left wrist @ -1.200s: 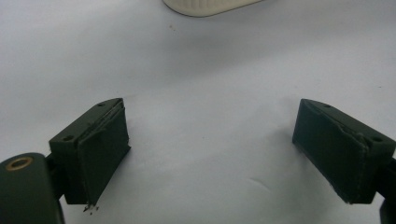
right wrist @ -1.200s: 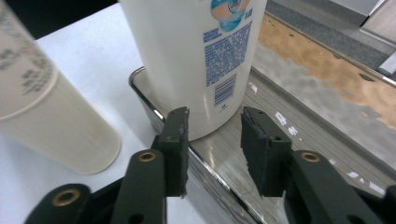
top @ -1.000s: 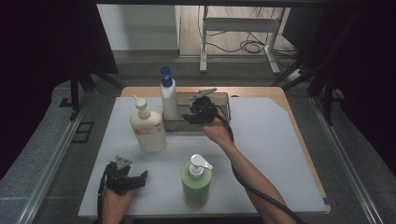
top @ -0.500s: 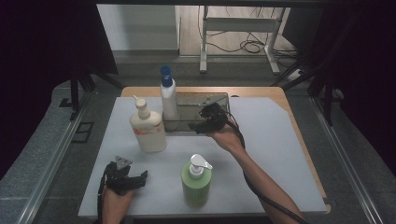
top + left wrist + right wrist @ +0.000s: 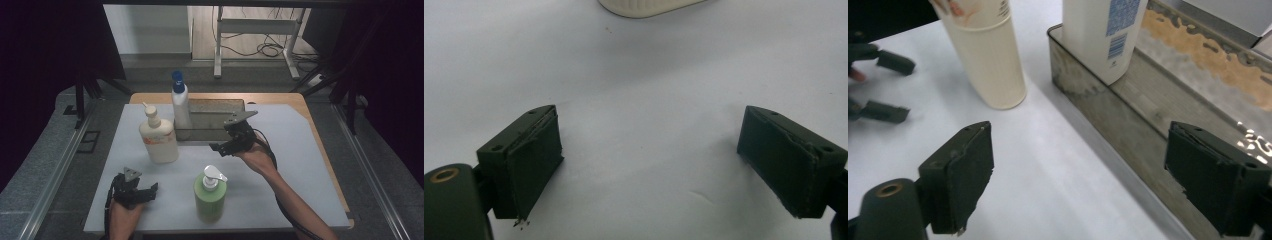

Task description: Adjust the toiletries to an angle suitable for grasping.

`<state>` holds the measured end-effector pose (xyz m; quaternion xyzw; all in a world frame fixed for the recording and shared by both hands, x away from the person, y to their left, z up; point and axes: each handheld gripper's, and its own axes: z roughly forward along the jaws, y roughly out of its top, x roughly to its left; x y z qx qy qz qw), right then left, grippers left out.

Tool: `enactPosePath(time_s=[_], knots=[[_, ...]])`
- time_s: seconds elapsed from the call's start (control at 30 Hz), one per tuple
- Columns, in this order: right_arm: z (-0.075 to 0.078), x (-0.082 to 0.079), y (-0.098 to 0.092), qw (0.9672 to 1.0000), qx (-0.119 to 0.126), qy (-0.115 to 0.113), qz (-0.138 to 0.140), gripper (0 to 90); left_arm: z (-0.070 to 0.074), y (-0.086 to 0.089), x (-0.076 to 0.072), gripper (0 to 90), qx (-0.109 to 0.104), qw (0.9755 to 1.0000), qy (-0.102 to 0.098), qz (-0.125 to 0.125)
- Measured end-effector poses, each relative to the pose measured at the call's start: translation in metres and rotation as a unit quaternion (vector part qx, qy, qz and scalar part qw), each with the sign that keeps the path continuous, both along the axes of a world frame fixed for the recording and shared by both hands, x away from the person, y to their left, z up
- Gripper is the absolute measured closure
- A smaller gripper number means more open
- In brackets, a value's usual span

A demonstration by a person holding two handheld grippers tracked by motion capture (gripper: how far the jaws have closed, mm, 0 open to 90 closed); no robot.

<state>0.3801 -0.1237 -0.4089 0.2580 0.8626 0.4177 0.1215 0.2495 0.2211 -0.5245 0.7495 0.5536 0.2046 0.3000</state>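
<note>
A white bottle with a blue cap [image 5: 179, 107] [image 5: 1103, 35] stands upright in the left end of a shallow metal tray [image 5: 220, 107] [image 5: 1128, 130]. A cream pump bottle [image 5: 157, 139] [image 5: 988, 55] stands on the white mat just left of the tray. Nearer the front stands a green pump bottle [image 5: 210, 196]. My right gripper [image 5: 223, 148] [image 5: 1083, 185] hovers at the tray's near rim; its jaws have just been opening and nothing is between them. My left gripper [image 5: 144, 192] [image 5: 659, 165] rests open on the mat at the front left, and the cream bottle's base [image 5: 644, 6] lies beyond it.
The white mat [image 5: 300, 165] covers a wooden table whose edge [image 5: 320, 145] shows on the right. Grey floor and metal rails flank the table. A metal frame with cables [image 5: 260, 35] stands behind it. From the right gripper view, the left gripper [image 5: 883, 85] lies far off.
My right gripper has drawn back from the blue-capped bottle, toward the near side and to the right, with its jaws spreading. The bottles and the left gripper have stayed put.
</note>
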Motion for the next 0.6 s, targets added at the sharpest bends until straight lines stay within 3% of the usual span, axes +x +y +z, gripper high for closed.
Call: enactPosePath(time_s=[0.33, 0.6], knots=[[-0.012, -0.024, -0.019, 0.9998, -0.013, 0.004, 0.012, 0.3, 0.0, 0.0, 0.0, 10.0, 0.002, 1.0, 0.0, -0.001], [-0.02, -0.043, -0.034, 0.9993, -0.024, 0.006, 0.028, 0.0, 0.0, 0.0, 0.0, 10.0, -0.001, 1.0, -0.001, 0.002]])
